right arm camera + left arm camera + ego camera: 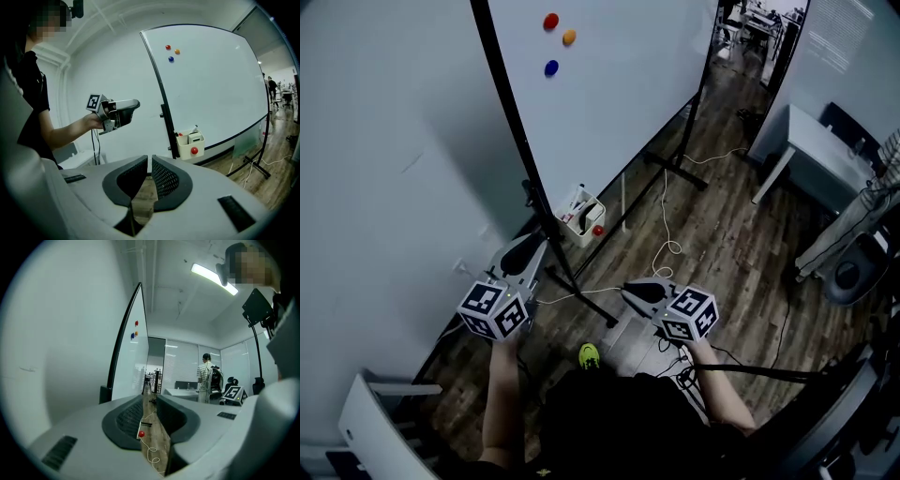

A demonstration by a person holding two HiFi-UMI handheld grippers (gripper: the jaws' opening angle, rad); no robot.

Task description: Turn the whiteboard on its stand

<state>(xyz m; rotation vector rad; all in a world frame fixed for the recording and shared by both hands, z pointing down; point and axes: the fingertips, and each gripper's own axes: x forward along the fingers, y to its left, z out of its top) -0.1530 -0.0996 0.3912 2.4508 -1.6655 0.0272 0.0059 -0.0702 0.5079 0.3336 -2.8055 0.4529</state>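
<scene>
From above, the whiteboard point(609, 103) stood upright on its black stand point(581, 292) close to the wall, with red, orange and blue magnets point(551, 67) near its top. A white box point(581, 220) hung at its lower edge, and the print on the things inside was too small to read. The left gripper point(528, 247) pointed alongside the near post. The right gripper point(636, 289) hung over the wood floor point(722, 234).

In the left gripper view, the jaws stood apart with only floor between them and the post just outside.

In the right gripper view, the jaws were barely apart, empty, facing the board.
</scene>
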